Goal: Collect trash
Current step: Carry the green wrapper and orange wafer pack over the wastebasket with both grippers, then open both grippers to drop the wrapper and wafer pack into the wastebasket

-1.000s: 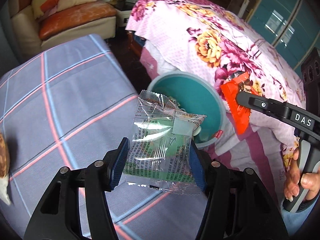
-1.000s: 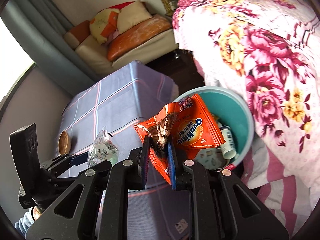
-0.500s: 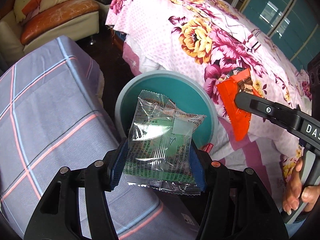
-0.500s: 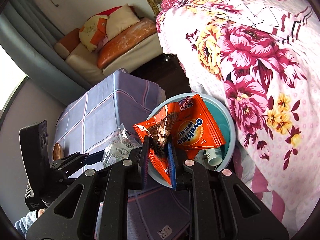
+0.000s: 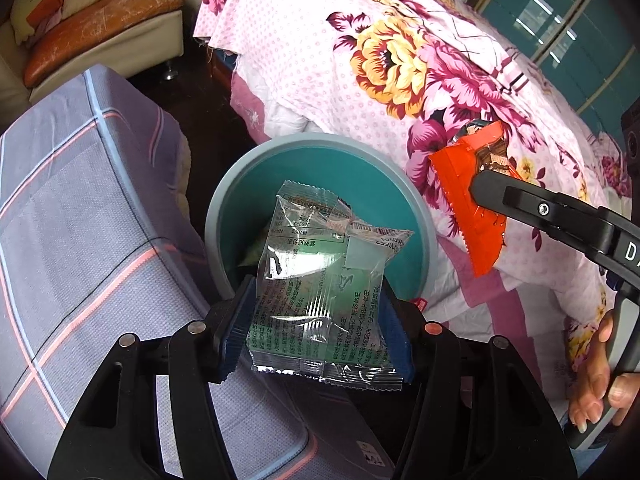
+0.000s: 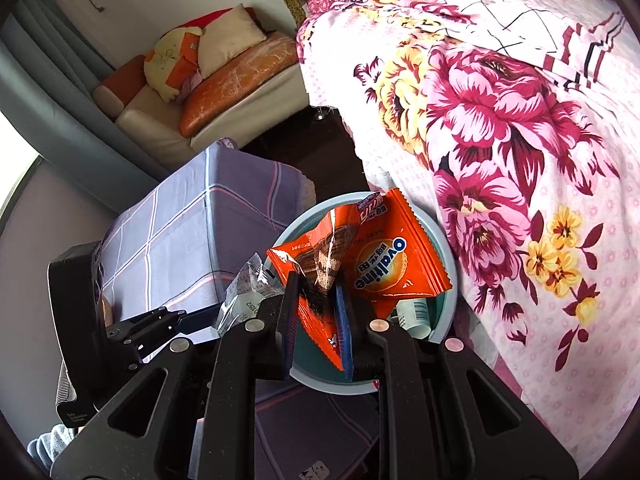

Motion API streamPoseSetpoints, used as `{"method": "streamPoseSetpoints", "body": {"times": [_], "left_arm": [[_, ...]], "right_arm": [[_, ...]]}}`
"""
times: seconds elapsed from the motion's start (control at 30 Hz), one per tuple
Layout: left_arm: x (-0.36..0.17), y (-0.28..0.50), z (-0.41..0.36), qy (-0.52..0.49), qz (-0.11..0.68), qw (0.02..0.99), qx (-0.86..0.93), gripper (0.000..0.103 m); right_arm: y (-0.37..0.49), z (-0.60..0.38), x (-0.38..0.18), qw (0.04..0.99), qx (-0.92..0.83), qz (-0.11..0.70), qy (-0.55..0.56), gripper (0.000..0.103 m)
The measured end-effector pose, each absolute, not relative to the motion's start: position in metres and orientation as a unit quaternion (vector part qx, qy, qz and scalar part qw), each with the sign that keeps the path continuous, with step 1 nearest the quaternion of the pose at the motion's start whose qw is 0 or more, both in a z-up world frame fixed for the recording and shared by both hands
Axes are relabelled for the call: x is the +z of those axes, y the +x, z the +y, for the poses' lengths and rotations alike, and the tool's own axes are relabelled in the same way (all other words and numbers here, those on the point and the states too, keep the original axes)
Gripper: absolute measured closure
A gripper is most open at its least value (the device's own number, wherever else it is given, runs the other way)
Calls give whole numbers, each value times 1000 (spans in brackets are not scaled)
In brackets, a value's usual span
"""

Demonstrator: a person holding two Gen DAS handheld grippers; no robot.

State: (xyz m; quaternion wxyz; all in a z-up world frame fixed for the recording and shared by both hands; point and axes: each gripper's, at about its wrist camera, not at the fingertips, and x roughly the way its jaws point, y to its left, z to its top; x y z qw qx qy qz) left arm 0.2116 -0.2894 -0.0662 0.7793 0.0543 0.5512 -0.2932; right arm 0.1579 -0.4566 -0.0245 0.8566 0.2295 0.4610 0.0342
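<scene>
My left gripper [image 5: 316,332] is shut on a clear and green plastic wrapper [image 5: 324,300], which hangs just above the near rim of a teal bin [image 5: 320,176]. An orange Ovaltine wrapper [image 6: 384,264] is pinched in my right gripper [image 6: 318,320], right over the same bin [image 6: 446,248]. In the left wrist view that orange wrapper [image 5: 468,196] sits off the bin's right rim. The right wrist view shows the left gripper [image 6: 256,292] with its clear wrapper [image 6: 244,292] at the bin's left edge. Inside the bin lie a white tube [image 6: 414,314] and other scraps.
A bed with a pink floral cover [image 5: 420,60] lies right of the bin. A purple plaid-covered block [image 5: 80,208] stands to the left. A sofa with orange cushions [image 6: 224,80] is at the back. A person's hand [image 5: 596,384] holds the right gripper's handle.
Both grippers have moved toward the bin and slightly down, each still holding its wrapper. The bin now sits directly beneath both wrappers and appears larger.
</scene>
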Motion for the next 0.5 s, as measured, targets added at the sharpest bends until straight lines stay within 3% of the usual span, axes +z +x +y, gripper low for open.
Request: {"method": "streamPoseSetpoints", "body": {"times": [0.07,0.2,0.5], "left_arm": [[-68,214,-292,55,552,778,-295,40],[-68,217,-293,53,549,782,-292,15],[-70,216,-277,49,553,782,-283,12]], "right_arm": [[160,-457,-24,857,32,462,228,86],[164,-457,-22,857,28,463,224,86],[173,-449,-28,852,26,476,214,85]]}}
